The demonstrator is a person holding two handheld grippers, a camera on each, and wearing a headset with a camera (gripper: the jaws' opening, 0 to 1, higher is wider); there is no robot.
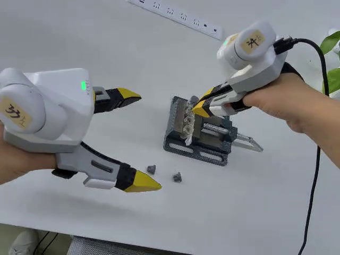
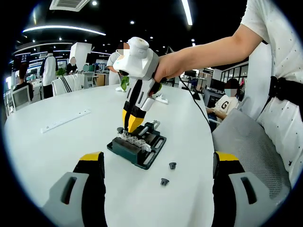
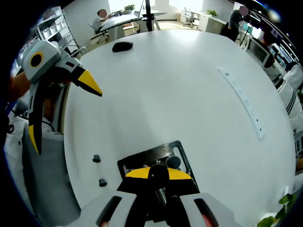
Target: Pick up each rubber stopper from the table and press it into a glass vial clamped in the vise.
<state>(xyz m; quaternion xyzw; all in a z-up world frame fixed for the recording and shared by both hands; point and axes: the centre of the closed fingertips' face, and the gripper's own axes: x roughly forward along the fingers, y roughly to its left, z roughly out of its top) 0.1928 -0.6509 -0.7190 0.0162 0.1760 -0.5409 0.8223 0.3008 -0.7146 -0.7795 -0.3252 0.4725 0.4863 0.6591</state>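
A dark vise (image 1: 197,151) stands mid-table and clamps a row of clear glass vials (image 1: 188,123). My right gripper (image 1: 200,109) hovers over the vials' far end, shut on a dark rubber stopper (image 3: 158,170). A vial beside it is capped by another stopper (image 3: 173,162). Two loose stoppers (image 1: 151,169) (image 1: 177,177) lie on the table in front of the vise. My left gripper (image 1: 142,141) hangs wide open to the vise's left, holding nothing. In the left gripper view the vise (image 2: 143,157), the right gripper (image 2: 132,124) and the loose stoppers (image 2: 172,165) (image 2: 164,181) lie ahead.
A white power strip (image 1: 178,15) lies along the table's far edge. The right gripper's black cable (image 1: 317,159) trails down the right side, near a green plant (image 1: 332,58). People sit at desks in the background.
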